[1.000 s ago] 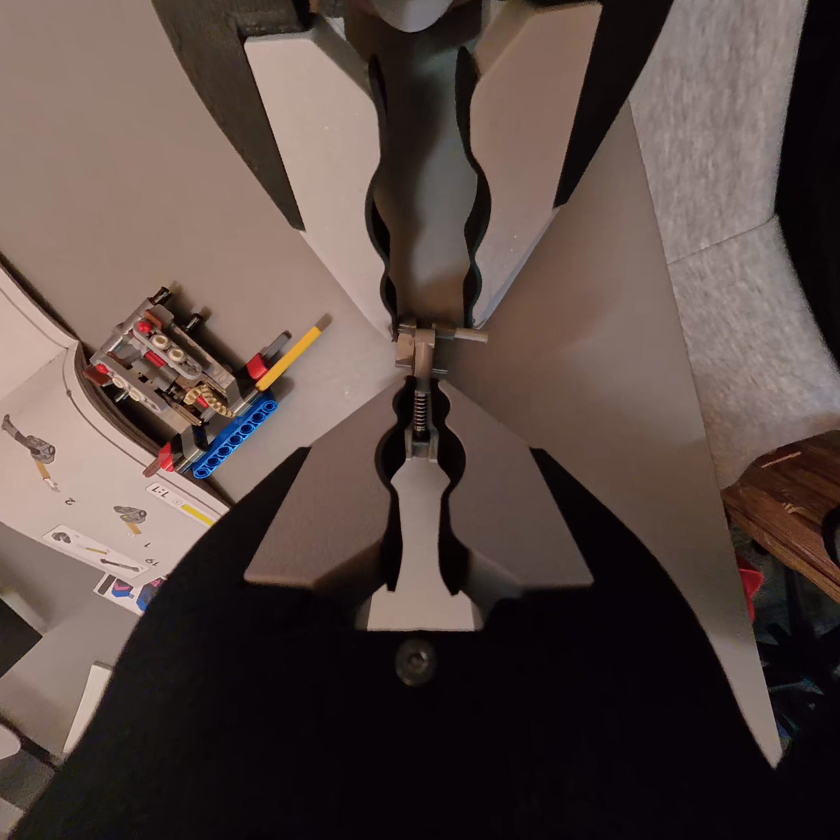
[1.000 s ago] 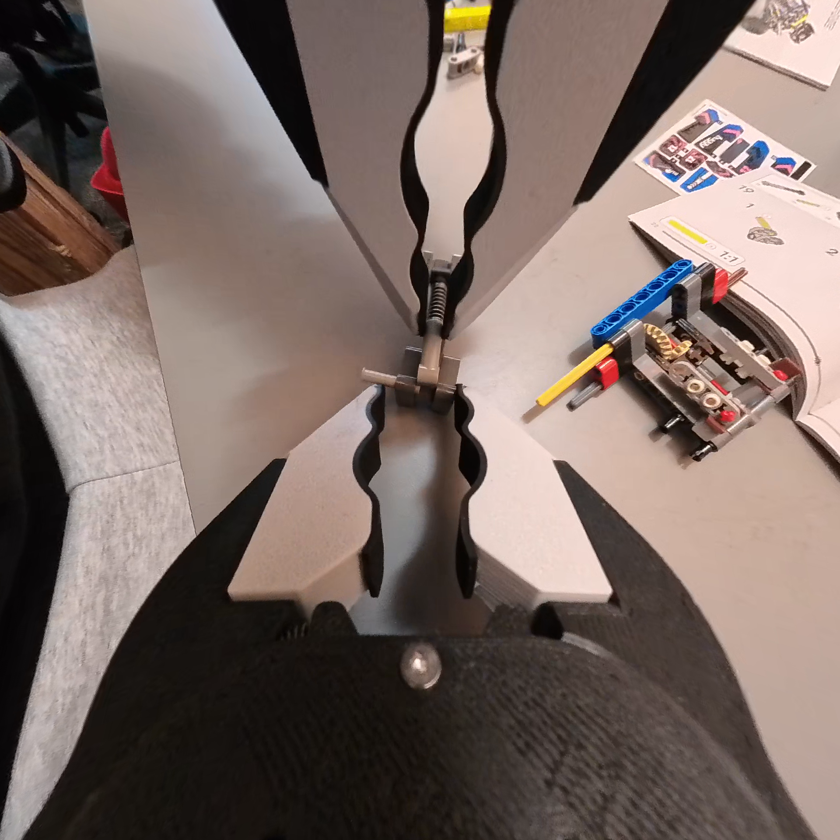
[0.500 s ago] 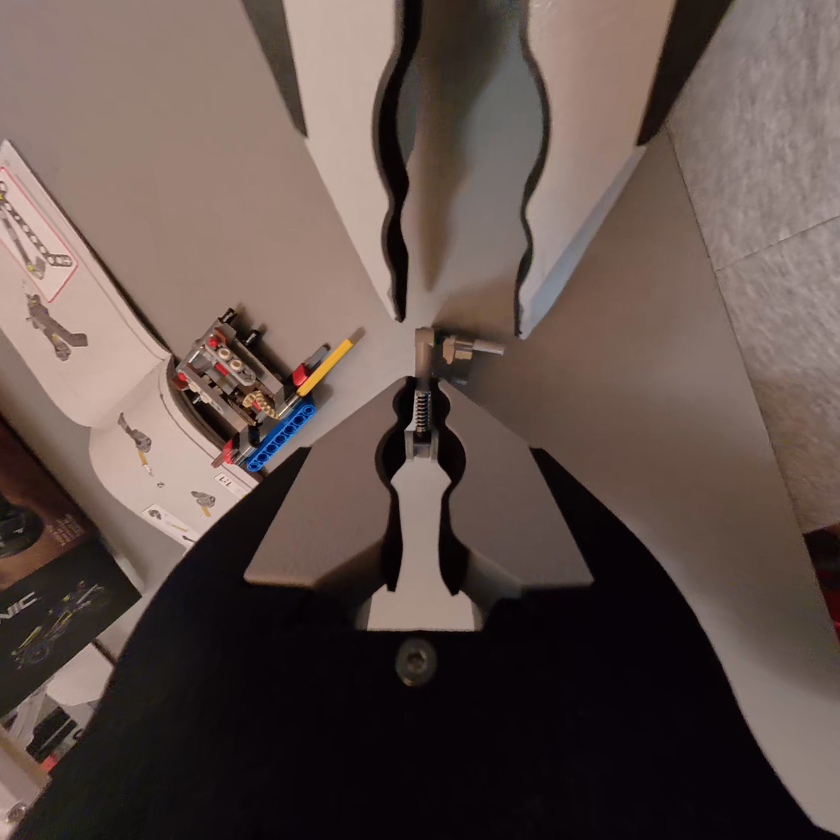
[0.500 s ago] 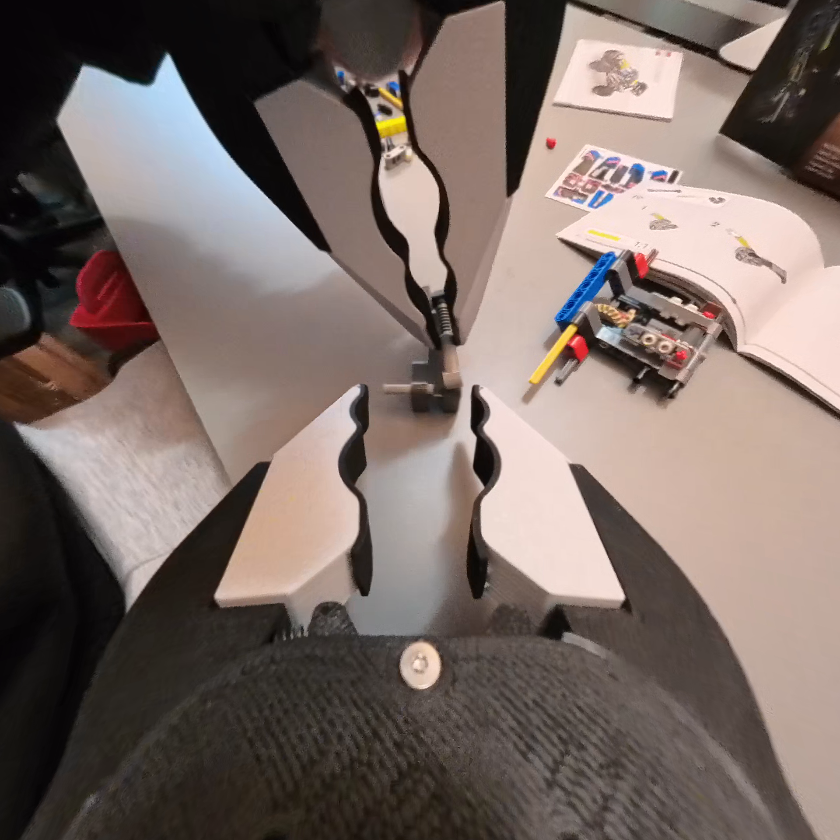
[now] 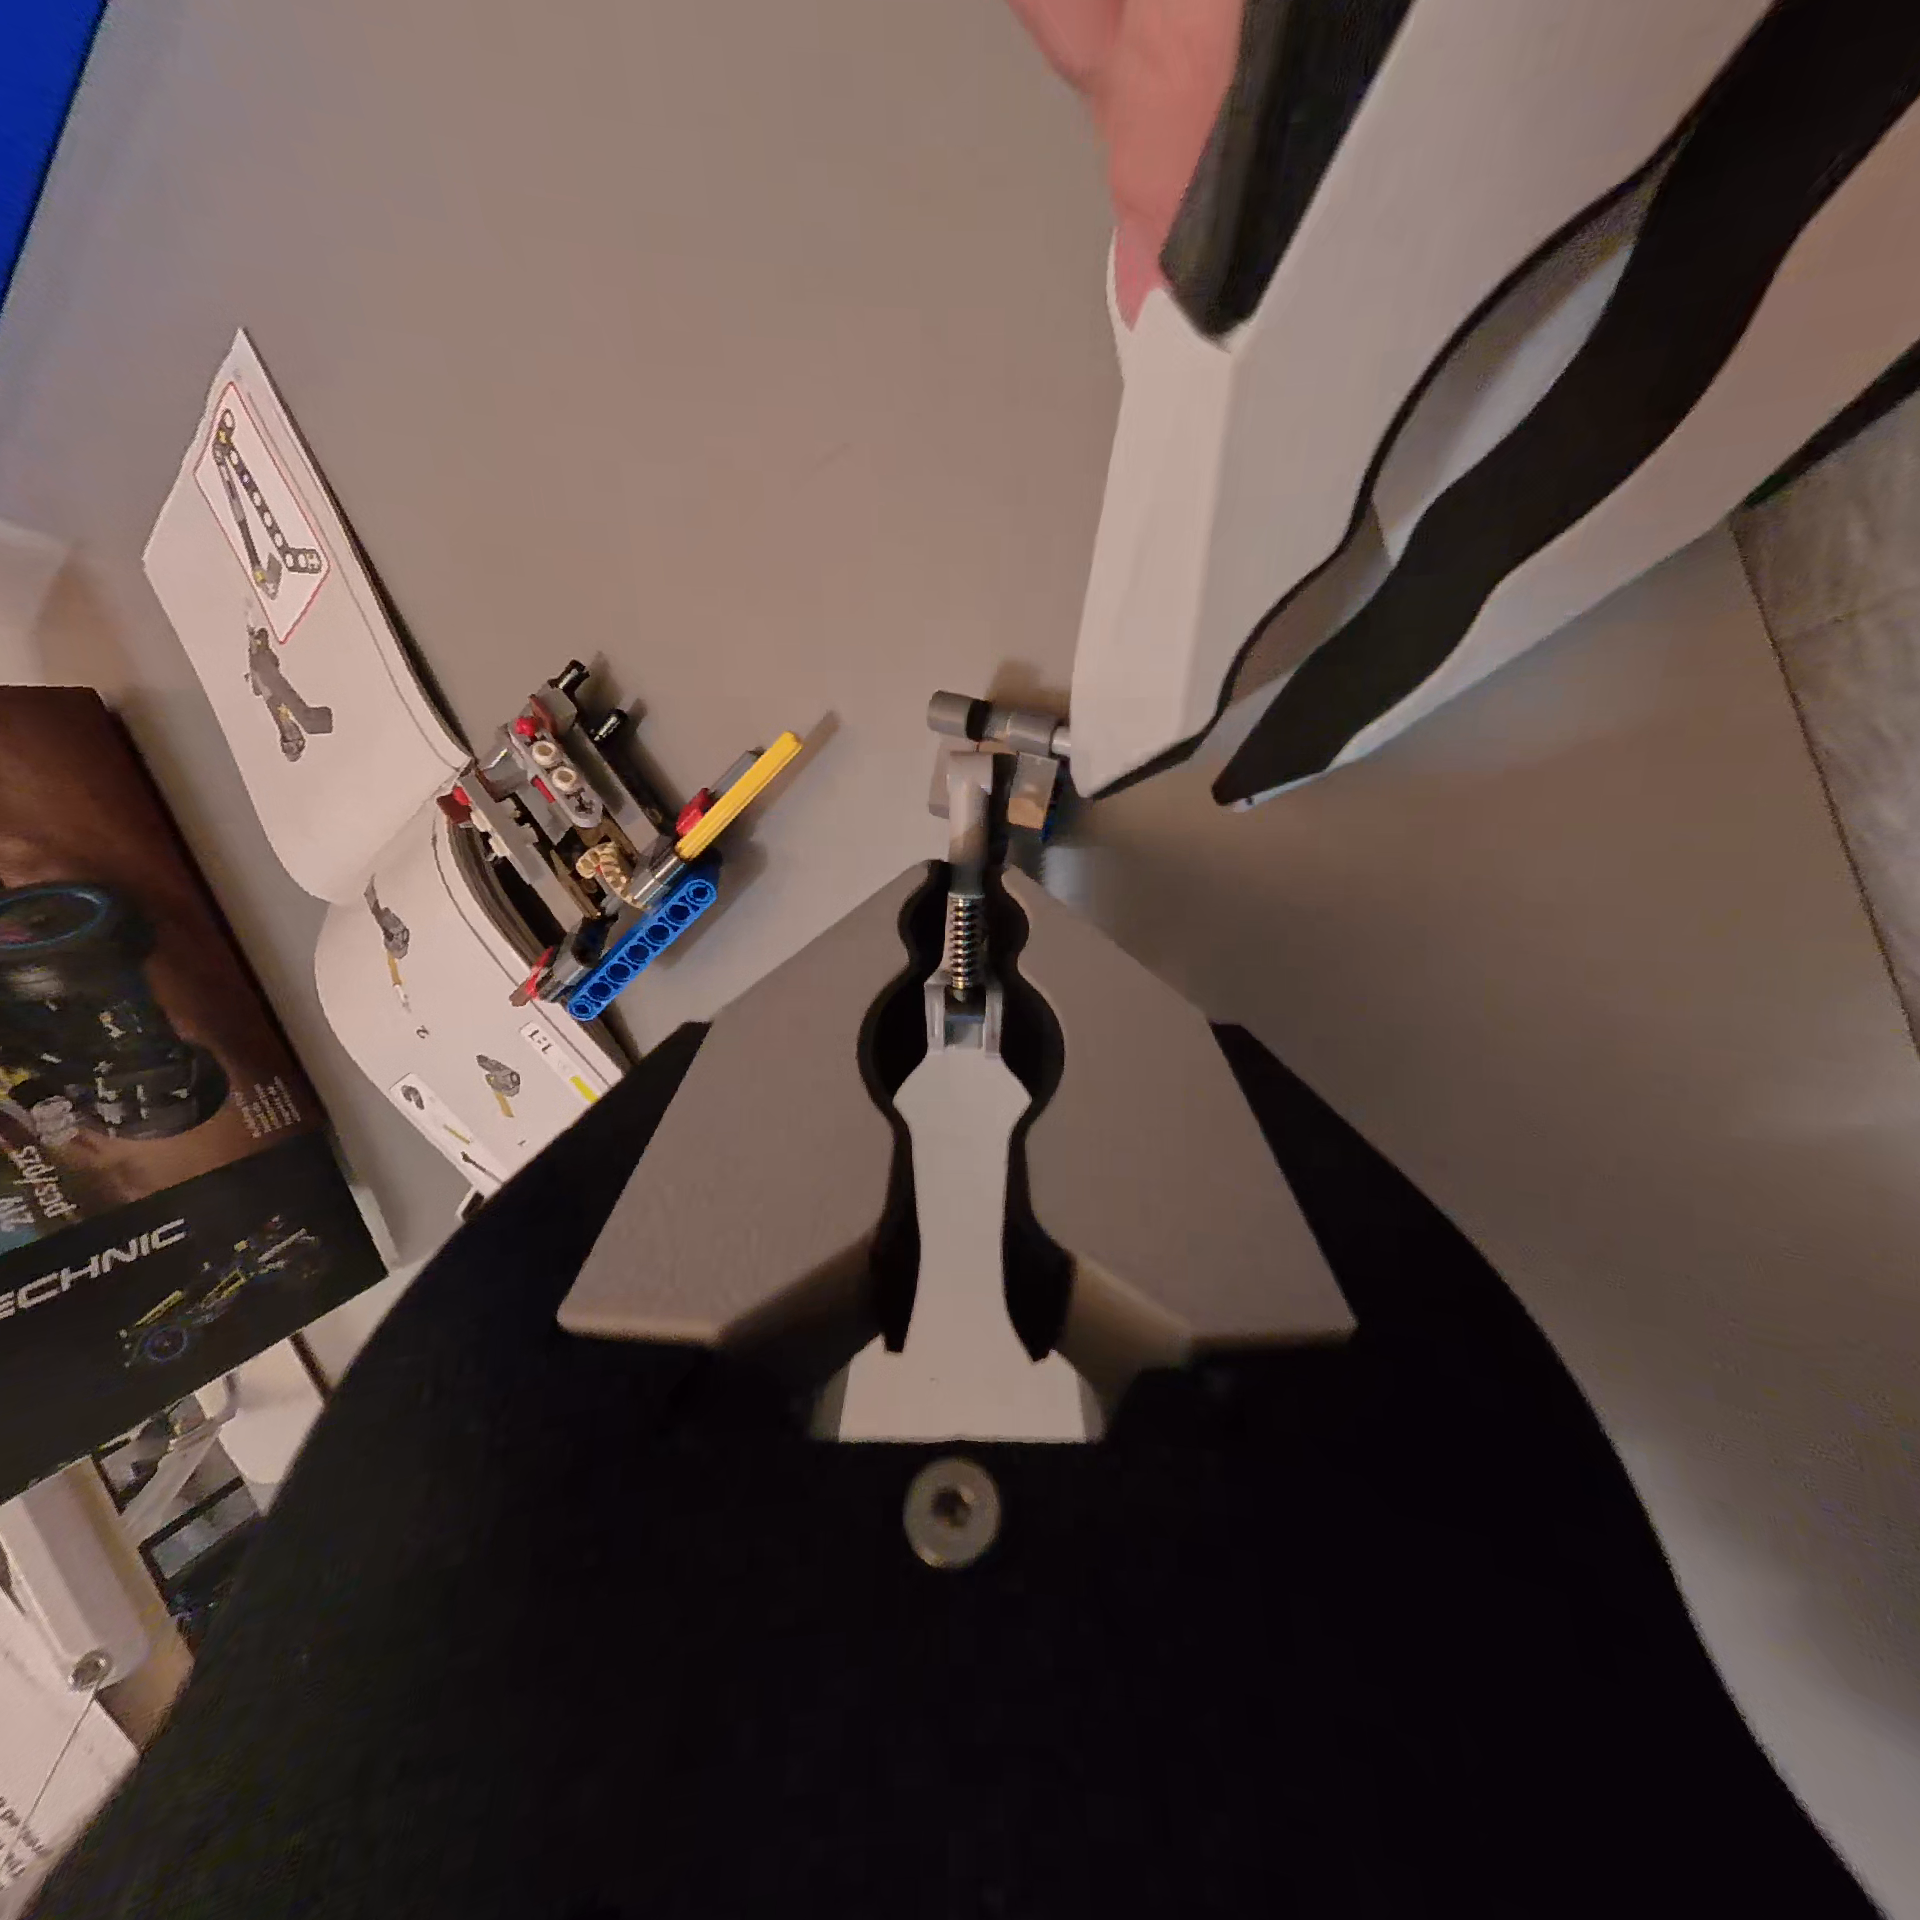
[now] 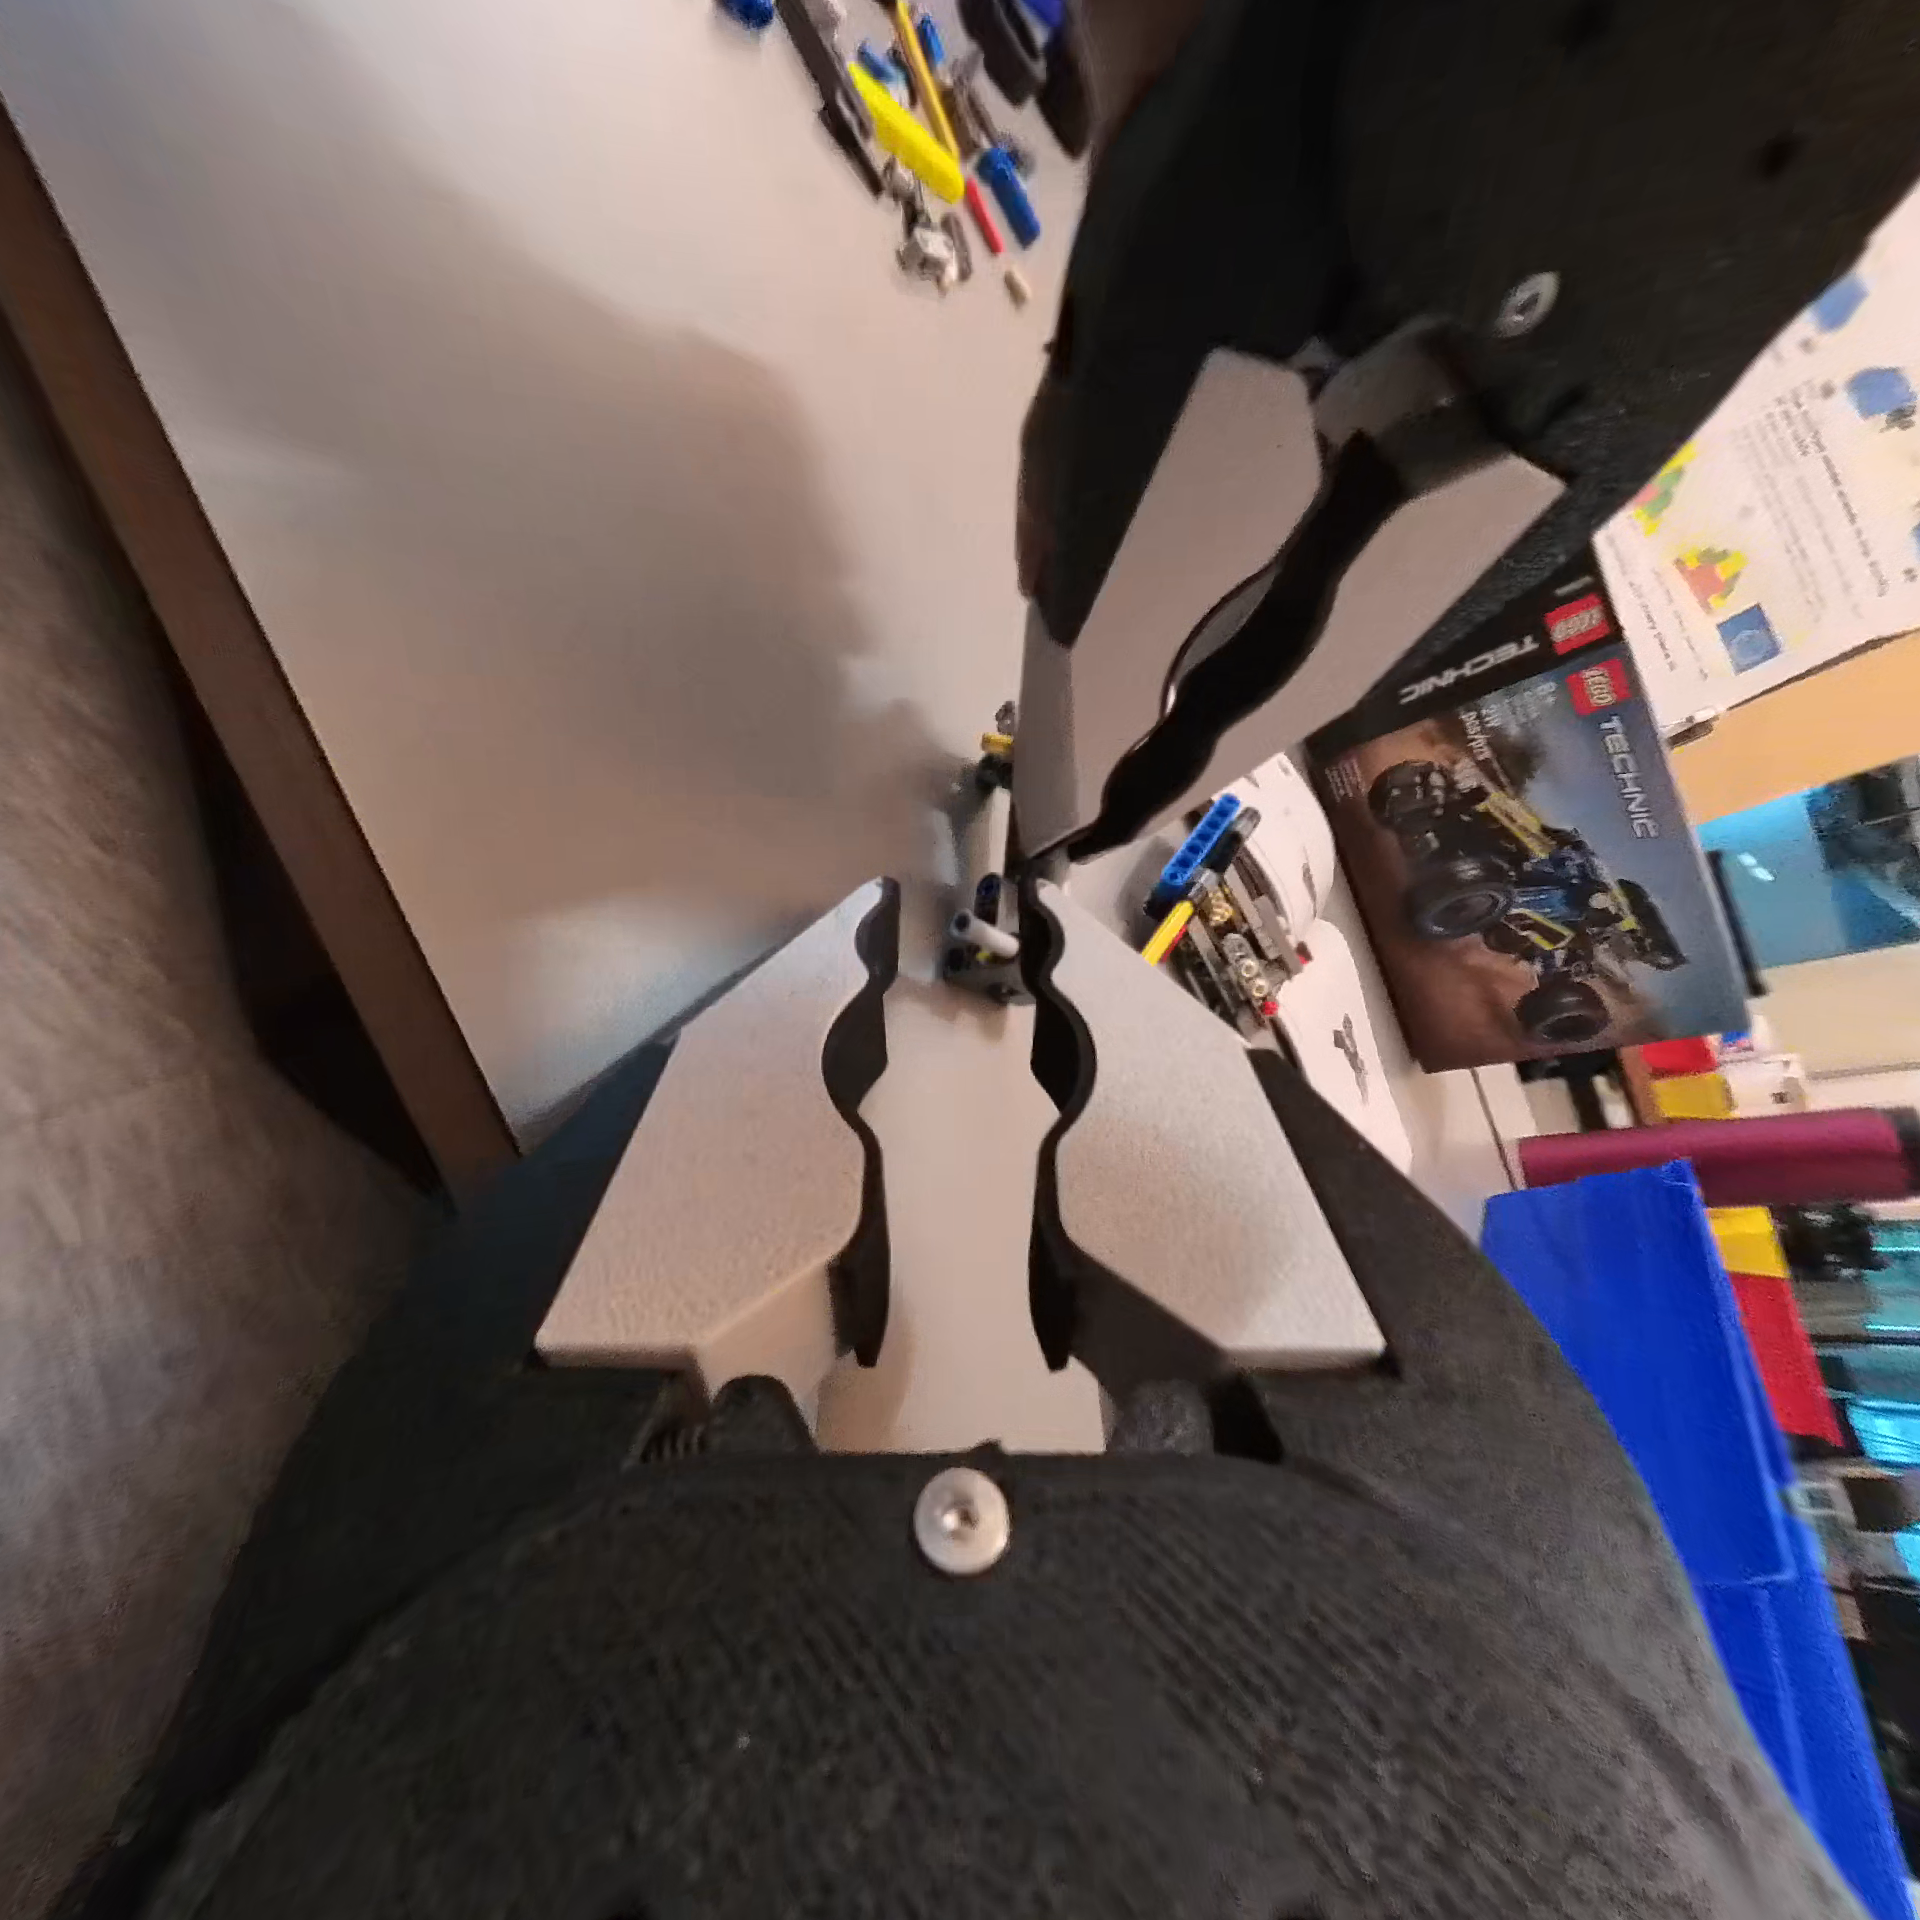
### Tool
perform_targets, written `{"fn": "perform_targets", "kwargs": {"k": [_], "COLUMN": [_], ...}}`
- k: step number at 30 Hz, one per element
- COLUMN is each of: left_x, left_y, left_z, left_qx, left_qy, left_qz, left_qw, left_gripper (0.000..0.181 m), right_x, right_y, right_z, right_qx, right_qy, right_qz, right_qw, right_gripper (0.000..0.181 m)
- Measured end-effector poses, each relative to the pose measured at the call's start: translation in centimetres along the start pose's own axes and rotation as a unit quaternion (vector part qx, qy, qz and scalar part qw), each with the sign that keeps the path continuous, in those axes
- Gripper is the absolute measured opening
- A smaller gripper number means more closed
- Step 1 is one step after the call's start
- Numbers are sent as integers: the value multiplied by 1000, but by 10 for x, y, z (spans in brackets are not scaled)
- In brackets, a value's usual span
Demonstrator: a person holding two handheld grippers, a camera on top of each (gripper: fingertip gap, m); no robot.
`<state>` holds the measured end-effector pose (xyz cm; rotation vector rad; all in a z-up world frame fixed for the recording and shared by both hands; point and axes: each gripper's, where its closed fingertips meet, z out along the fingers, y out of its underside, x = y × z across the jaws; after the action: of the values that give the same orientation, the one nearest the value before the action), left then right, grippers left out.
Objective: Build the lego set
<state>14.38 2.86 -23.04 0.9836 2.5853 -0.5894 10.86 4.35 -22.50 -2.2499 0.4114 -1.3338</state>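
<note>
My left gripper (image 5: 966, 873) is shut on a grey shock absorber with a metal spring (image 5: 966, 935). A grey connector with a pin (image 5: 997, 743) is fixed on its far end. My right gripper (image 6: 956, 894) has its jaws a narrow gap apart. Its tips are at the connector (image 6: 982, 940), one fingertip (image 5: 1086, 779) touching the connector's end. In the left wrist view the gap between its fingers looks empty. The partly built chassis (image 5: 613, 842), with a blue beam and a yellow axle, lies on the grey table (image 5: 623, 312) by the open instruction booklet (image 5: 395, 935).
The set's box (image 5: 135, 1091) stands behind the booklet. Loose pieces (image 6: 935, 156) lie farther along the table. A blue bin (image 6: 1662, 1403) stands at the right. The table's brown edge (image 6: 260, 727) runs along the left. A hand (image 5: 1143, 104) holds the right gripper.
The right gripper let go of the connector and backed off. It has since come back to it with narrower jaws. Both grippers have tilted and swung, and the left still holds the shock absorber.
</note>
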Motion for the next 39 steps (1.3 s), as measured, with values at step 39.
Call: {"fn": "perform_targets", "kwargs": {"k": [39], "left_x": [1], "left_y": [-28], "left_z": [-3], "left_qx": [54], "left_qy": [128], "left_qz": [4], "left_qw": [990], "left_gripper": [4], "right_x": [28], "right_y": [24], "right_z": [-5], "right_qx": [90], "right_qy": [-181], "right_qz": [182], "right_qw": [962], "right_gripper": [6]}}
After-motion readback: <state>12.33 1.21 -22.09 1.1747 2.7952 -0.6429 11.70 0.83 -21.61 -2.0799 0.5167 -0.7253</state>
